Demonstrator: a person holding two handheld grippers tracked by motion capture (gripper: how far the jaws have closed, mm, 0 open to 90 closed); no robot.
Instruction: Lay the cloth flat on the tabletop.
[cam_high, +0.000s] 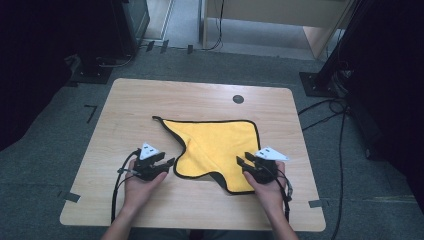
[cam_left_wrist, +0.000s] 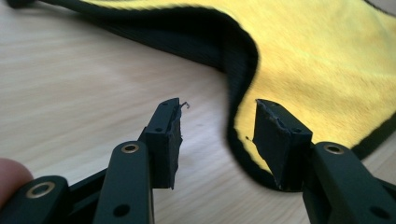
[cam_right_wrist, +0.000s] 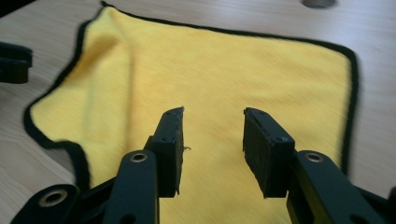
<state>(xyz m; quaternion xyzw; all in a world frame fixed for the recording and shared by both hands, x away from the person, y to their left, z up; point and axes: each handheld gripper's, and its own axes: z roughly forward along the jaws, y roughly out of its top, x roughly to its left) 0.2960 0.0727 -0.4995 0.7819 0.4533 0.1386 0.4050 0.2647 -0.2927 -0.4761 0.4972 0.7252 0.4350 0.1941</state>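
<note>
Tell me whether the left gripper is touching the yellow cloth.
Apart. In the left gripper view the left gripper stands open above the yellow cloth, whose black edge passes beneath the jaws unpinched.

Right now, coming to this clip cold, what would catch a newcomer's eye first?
The bright yellow cloth with black edging, lying rumpled near the middle of the light wooden table, its left edge curled inward. Next, the two black hand-held tools flanking it: the left tool beside that curled edge with jaws apart, the right tool over the cloth's near right corner, jaws apart and nothing between them.
</note>
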